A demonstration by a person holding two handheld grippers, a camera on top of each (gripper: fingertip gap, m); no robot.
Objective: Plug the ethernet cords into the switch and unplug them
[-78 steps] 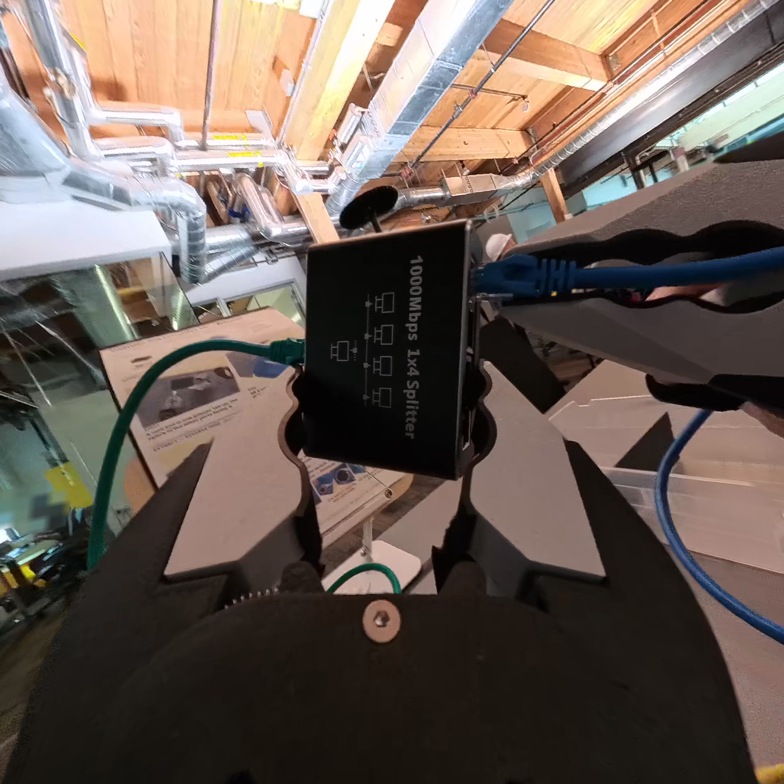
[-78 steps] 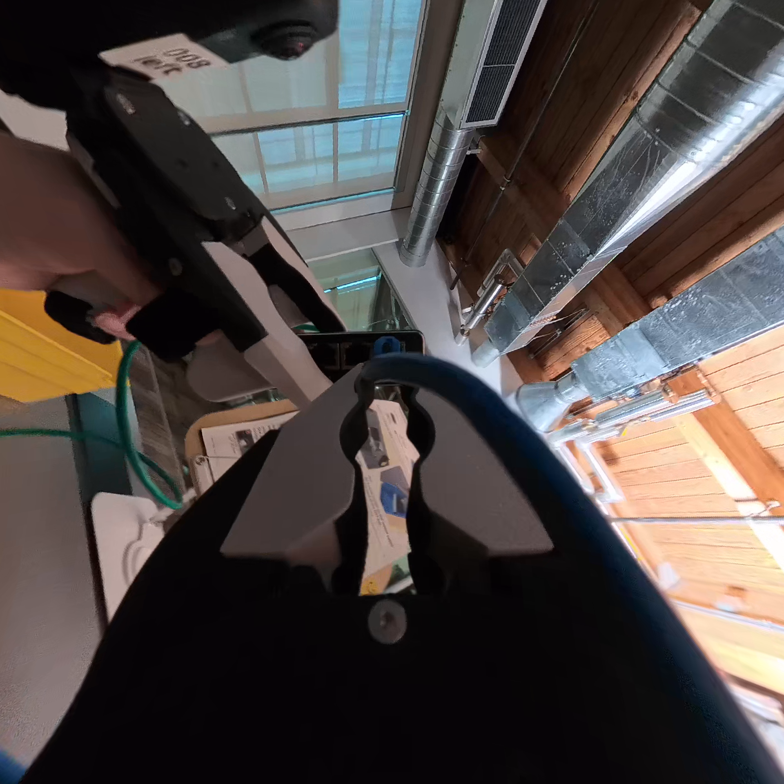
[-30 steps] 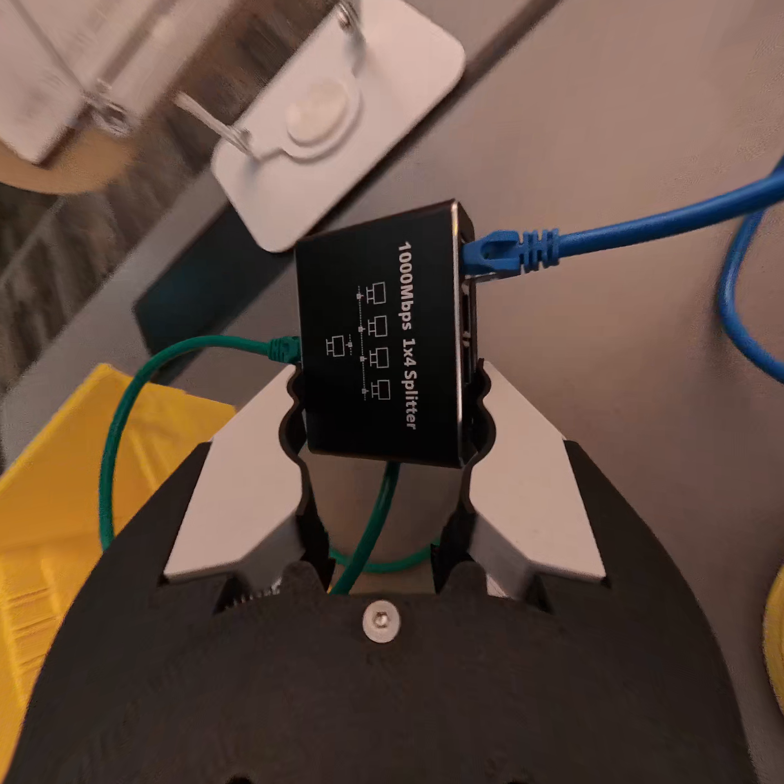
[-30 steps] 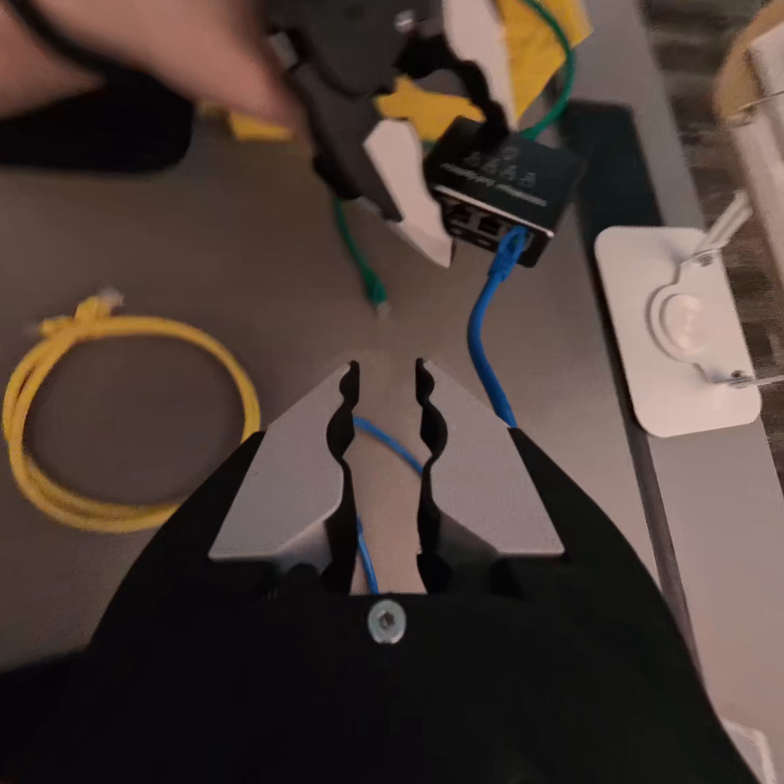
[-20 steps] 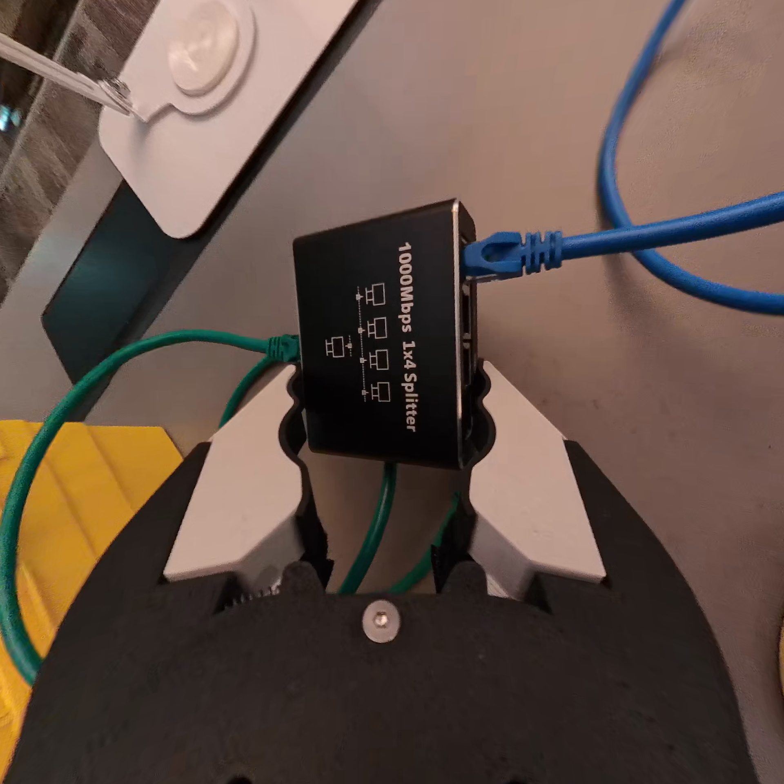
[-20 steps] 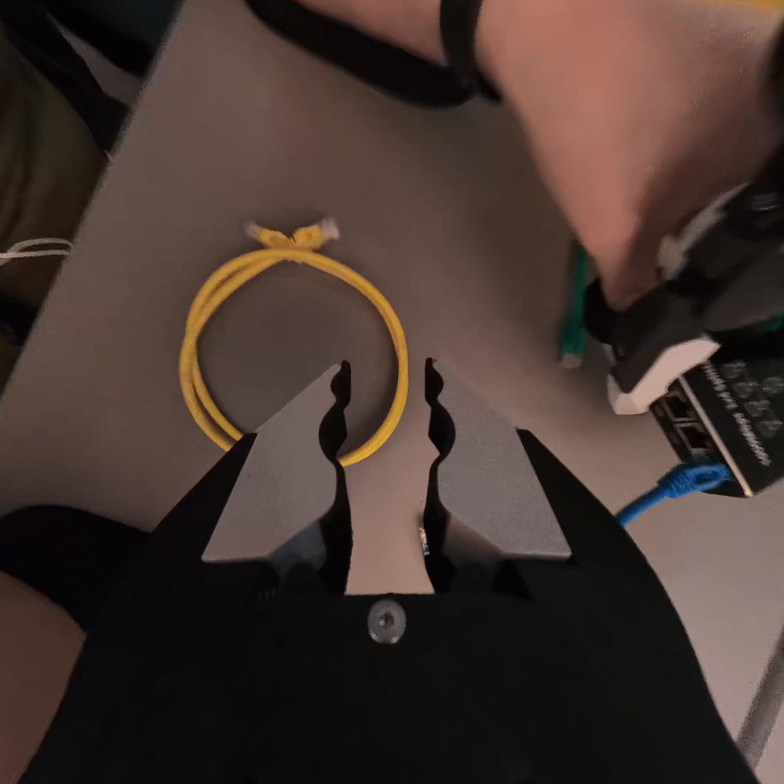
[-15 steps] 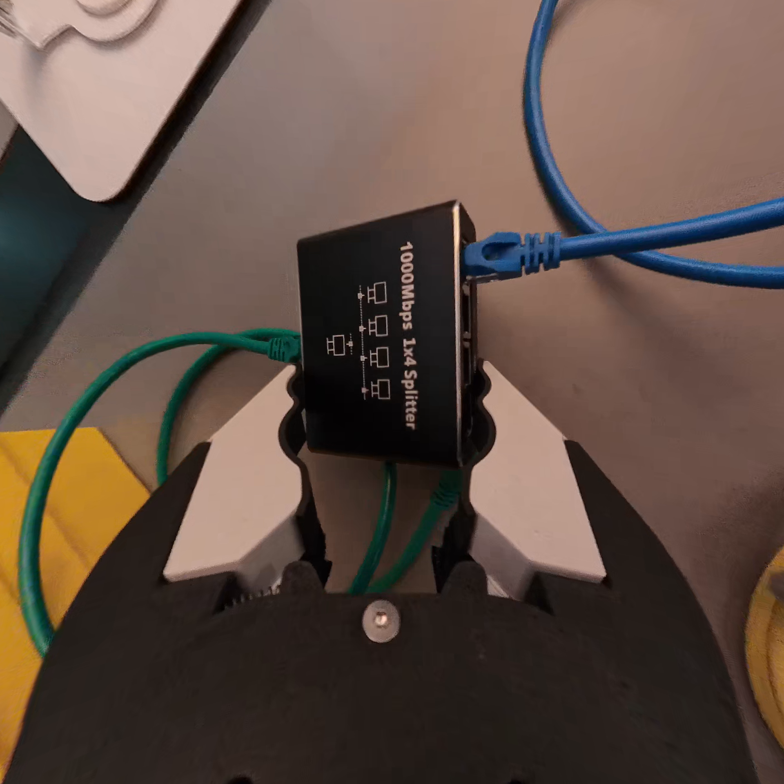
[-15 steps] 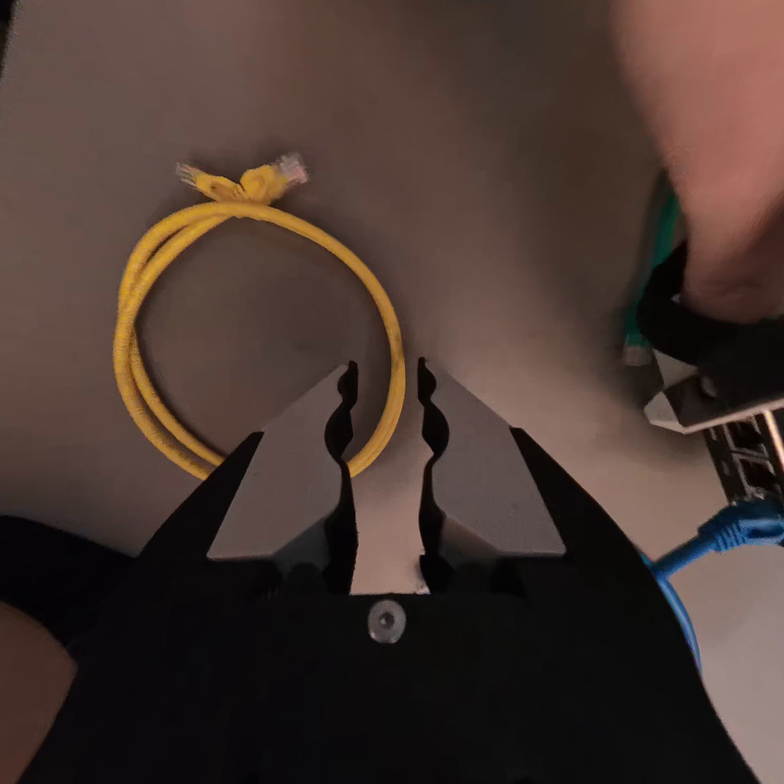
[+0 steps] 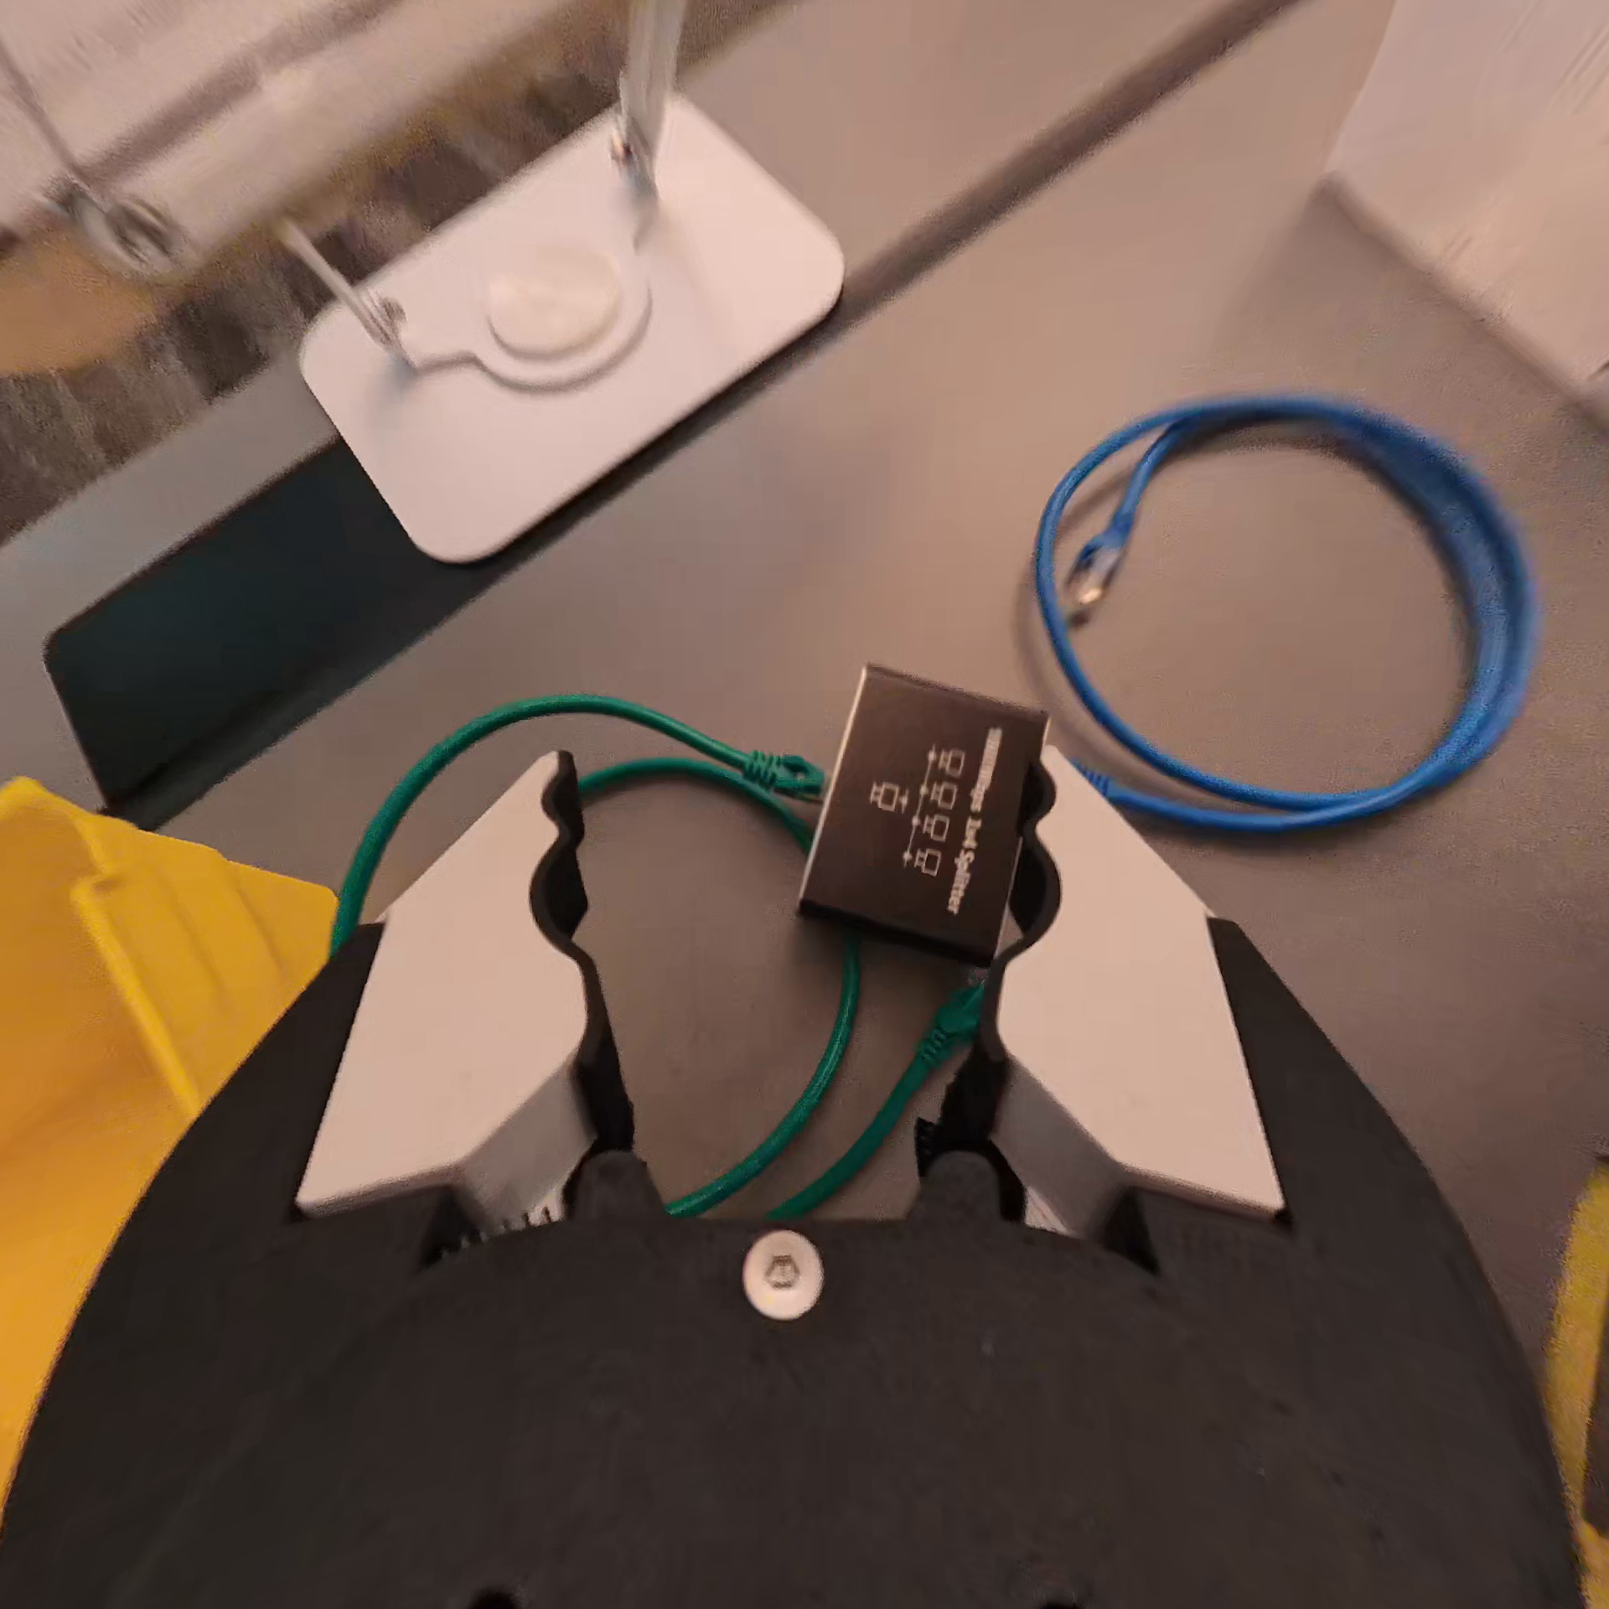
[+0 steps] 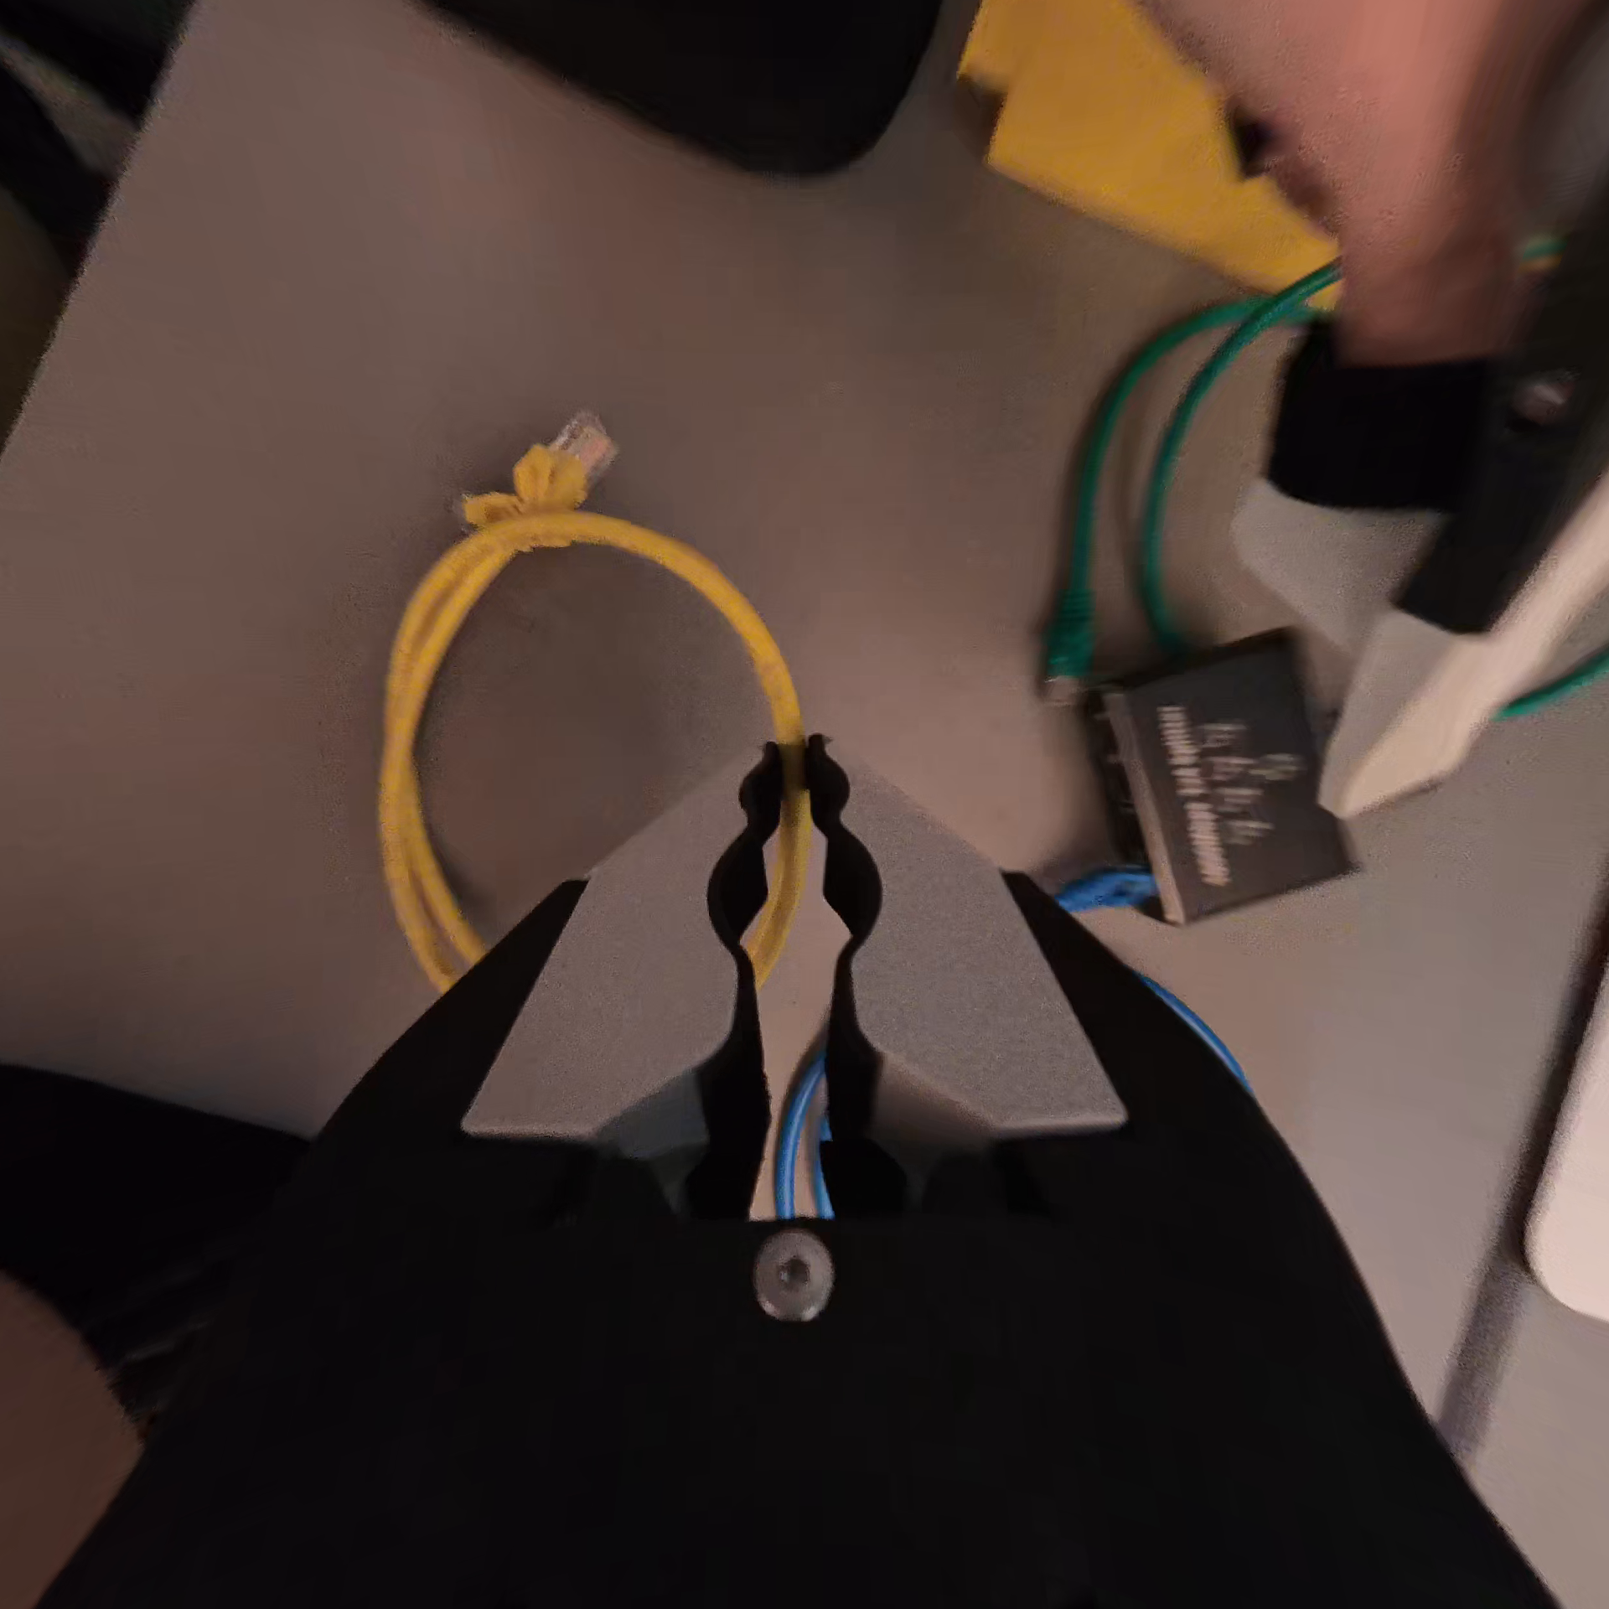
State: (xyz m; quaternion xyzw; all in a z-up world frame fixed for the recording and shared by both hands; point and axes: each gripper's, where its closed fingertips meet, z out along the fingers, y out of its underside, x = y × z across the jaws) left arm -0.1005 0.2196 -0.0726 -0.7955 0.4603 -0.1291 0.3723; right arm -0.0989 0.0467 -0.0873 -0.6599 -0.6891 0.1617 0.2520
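Observation:
The black switch [image 9: 927,827] lies on the grey table, just inside my left gripper's right finger. My left gripper [image 9: 799,766] is open and holds nothing. A green cord [image 9: 609,723] is plugged into the switch's left side. A blue cord [image 9: 1393,696] lies coiled to the right with one plug loose [image 9: 1093,575]; its other end meets the switch [image 10: 1219,784] at a blue plug [image 10: 1106,892]. My right gripper [image 10: 794,749] is shut on the coiled yellow cord [image 10: 418,696] at the coil's right side. The green cord's free plug [image 10: 1071,636] lies beside the switch.
A yellow bin [image 9: 104,1001] sits at the left, also in the right wrist view [image 10: 1123,148]. A white stand base [image 9: 566,348] stands at the table's far edge. A person's hand [image 10: 1393,131] holds the left gripper's body above the switch.
My left gripper has opened and let go of the switch, which now lies on the table. My right gripper has closed on the yellow cord's coil.

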